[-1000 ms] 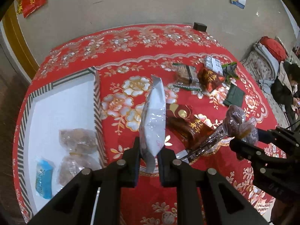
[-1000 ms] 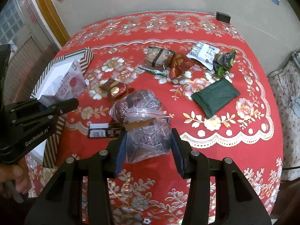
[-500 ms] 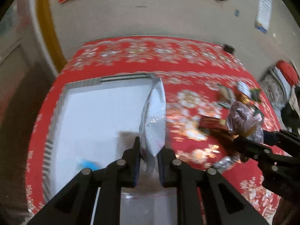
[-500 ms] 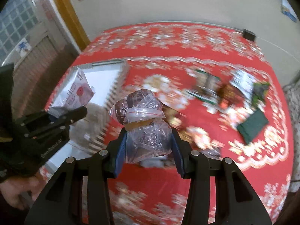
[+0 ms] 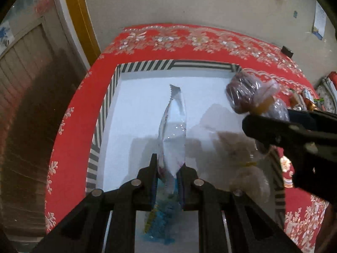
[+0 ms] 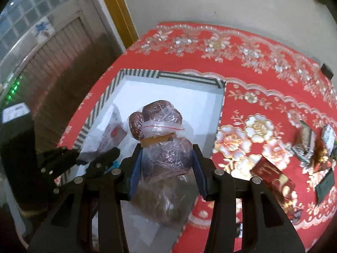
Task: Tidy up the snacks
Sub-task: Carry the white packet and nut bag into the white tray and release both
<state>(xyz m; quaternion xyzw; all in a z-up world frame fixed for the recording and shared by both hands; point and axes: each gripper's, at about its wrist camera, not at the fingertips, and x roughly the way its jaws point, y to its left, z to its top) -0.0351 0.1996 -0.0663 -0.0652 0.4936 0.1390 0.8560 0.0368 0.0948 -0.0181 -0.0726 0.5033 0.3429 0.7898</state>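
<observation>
My left gripper point(image 5: 167, 171) is shut on a white snack packet point(image 5: 173, 135) and holds it upright over the white box with a striped rim point(image 5: 147, 65). My right gripper point(image 6: 166, 166) is shut on a clear zip bag of dark brown snacks point(image 6: 162, 135) and holds it above the same box point(image 6: 189, 79). In the left wrist view the bag point(image 5: 250, 93) hangs over the box's right side. In the right wrist view the white packet point(image 6: 105, 135) and left gripper point(image 6: 96, 158) sit at the left.
Inside the box lie a blue packet point(image 5: 162, 219) and clear bags of pale brown snacks point(image 5: 246, 168). Several loose snack packets point(image 6: 309, 145) and a red packet point(image 6: 271, 175) lie on the red floral tablecloth point(image 6: 252, 63) to the right. A door and floor are at the left.
Both grippers have swung left from the loose snacks to above the striped box, each still holding its item. The box now fills the middle of both views.
</observation>
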